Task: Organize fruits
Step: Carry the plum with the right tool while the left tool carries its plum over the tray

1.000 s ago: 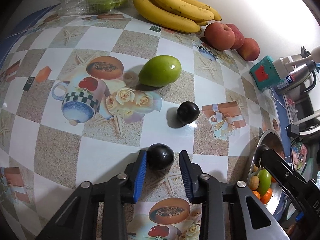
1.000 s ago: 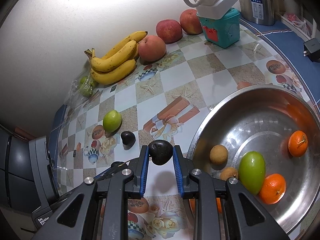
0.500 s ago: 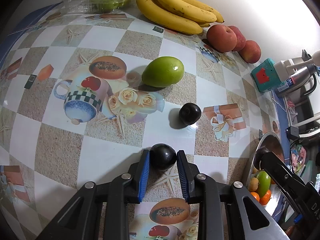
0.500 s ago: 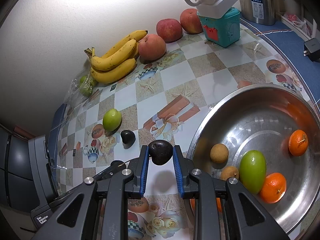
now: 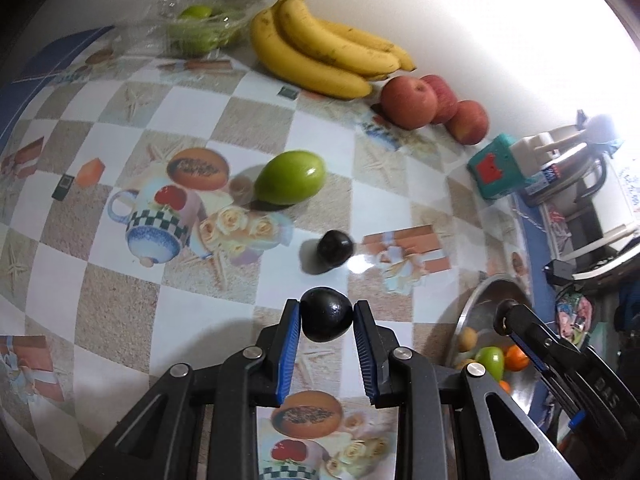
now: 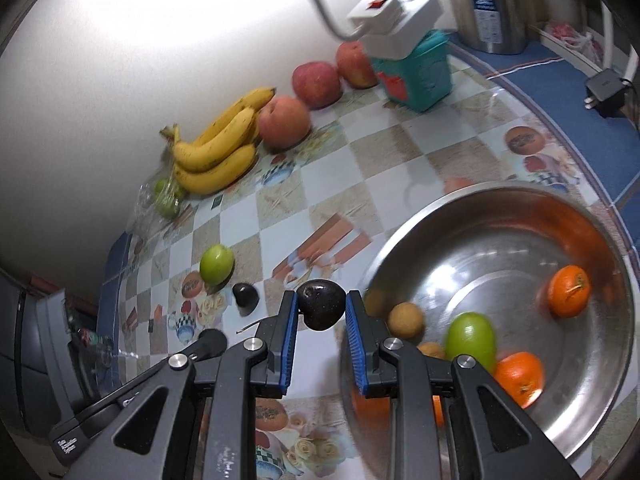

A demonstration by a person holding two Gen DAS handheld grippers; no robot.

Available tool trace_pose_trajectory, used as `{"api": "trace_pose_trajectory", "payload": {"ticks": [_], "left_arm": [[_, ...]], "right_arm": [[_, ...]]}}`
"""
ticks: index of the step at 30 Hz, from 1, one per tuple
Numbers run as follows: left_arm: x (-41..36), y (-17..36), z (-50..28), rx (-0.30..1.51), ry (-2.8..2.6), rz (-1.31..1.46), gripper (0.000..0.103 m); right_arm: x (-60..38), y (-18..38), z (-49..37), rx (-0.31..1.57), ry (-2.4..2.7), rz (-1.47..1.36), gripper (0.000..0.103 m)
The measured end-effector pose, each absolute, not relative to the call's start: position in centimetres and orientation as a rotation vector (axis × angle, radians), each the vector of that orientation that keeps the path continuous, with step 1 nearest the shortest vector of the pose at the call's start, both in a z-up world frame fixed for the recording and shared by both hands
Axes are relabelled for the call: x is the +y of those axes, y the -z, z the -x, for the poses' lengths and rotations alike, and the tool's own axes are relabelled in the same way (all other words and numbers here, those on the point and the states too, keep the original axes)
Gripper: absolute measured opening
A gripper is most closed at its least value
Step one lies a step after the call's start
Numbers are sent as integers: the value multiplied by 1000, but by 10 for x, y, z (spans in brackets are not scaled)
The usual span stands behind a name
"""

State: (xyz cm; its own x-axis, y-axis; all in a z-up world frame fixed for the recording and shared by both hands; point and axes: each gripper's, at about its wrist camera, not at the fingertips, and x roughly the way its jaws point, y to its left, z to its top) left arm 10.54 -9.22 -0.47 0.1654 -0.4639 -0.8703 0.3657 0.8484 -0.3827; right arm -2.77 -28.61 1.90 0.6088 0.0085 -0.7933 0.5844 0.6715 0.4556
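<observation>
My left gripper [image 5: 327, 318] is shut on a dark plum [image 5: 326, 313] and holds it just above the patterned tablecloth. My right gripper [image 6: 321, 309] is shut on another dark plum [image 6: 321, 309], near the left rim of the steel bowl [image 6: 616, 248]. A third dark plum [image 5: 335, 246] lies on the cloth beyond the left gripper; it also shows in the right wrist view [image 6: 245, 297]. A green mango [image 5: 291, 177] lies farther back. The bowl holds a green mango [image 6: 471, 339], oranges [image 6: 569, 291] and small brown fruits [image 6: 405, 320].
Bananas [image 5: 320, 54], three red apples [image 5: 408, 102] and a clear pack of green fruit [image 5: 196, 30] line the wall. A teal box [image 6: 416, 68] with a white power strip and a steel kettle [image 6: 496, 4] stand at the right. The bowl's rim [image 5: 466, 316] shows right of the left gripper.
My left gripper closed on the near plum and lifted it off the cloth. My right gripper moved with its plum toward the bowl.
</observation>
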Motion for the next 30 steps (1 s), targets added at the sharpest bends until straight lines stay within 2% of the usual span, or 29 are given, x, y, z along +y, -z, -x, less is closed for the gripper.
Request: {"api": "trace_pose_trajectory", "payload": {"ticks": [12,19,30], "left_arm": [[-131,-26,-71,1224,755,63,29],[-162,-35,-33,1243,877,-11,29],[-203,-6,28,1392,963,-198,29]], "right_arm": [[-331,-32,82,772,525,-855,25],[-337,-32,107,784,587,-850,25],[-339,-19,150,810,687,-859,25]]}}
